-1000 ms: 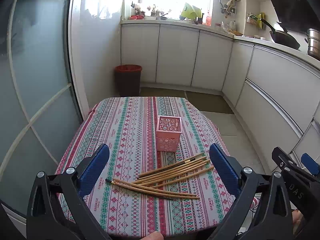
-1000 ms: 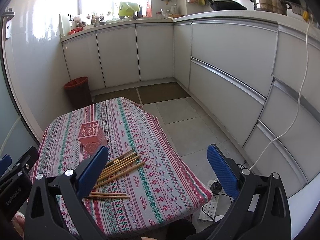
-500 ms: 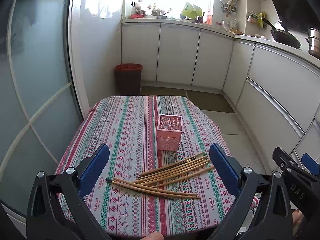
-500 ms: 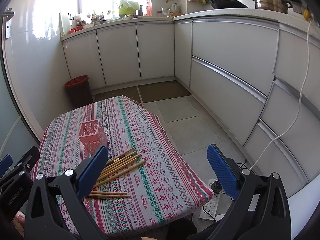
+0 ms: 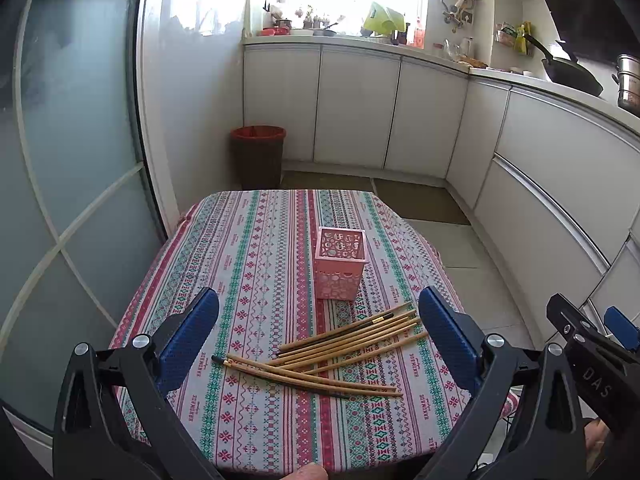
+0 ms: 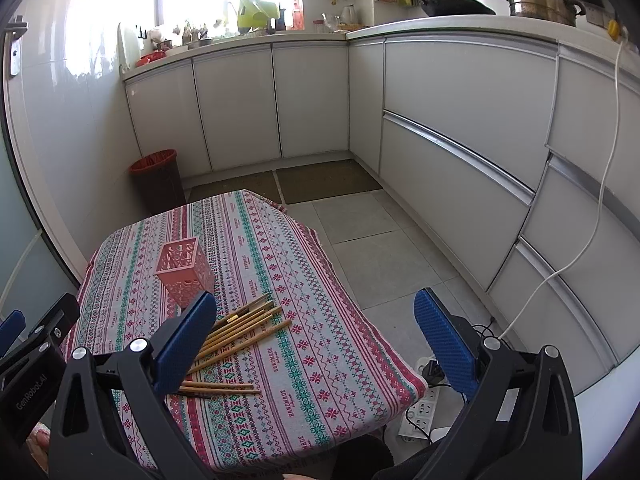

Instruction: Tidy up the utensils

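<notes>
Near the centre of the bench (image 5: 248, 264), slightly toward its far edge, a pink perforated holder (image 5: 340, 264) stands upright on the striped patterned cloth that covers the surface. Its square mouth faces up; no contents can be made out inside it.

Between the holder and the near edge lies a loose group of wooden chopsticks (image 5: 344, 344). One bundle lies diagonally, its upper ends pointing toward the right edge just below the holder. A second, smaller set lies nearly parallel to the near edge and crosses under the lower ends of the first. All chopsticks rest flat on the cloth, apart from the holder.

Left claw (image 5: 320, 340): released. Both blue pads are spread wide, one on each side of the chopstick group as seen in the left wrist view. The claw is raised above the near edge and grips nothing.

Right claw (image 6: 316, 340): released. Its pads are likewise spread wide. In the right wrist view the left pad overlaps the lower ends of the chopsticks (image 6: 240, 328), while the right pad sits over the tiled floor beyond the right edge of the bench (image 6: 320, 320). Nothing is held. The holder (image 6: 184, 272) appears beyond the left pad.

Beyond the far edge, a red-lined waste bin (image 5: 258, 156) stands on the floor against white cabinets (image 5: 356, 108). A power strip (image 6: 420, 412) with a white cable lies on the floor near the right near corner.
</notes>
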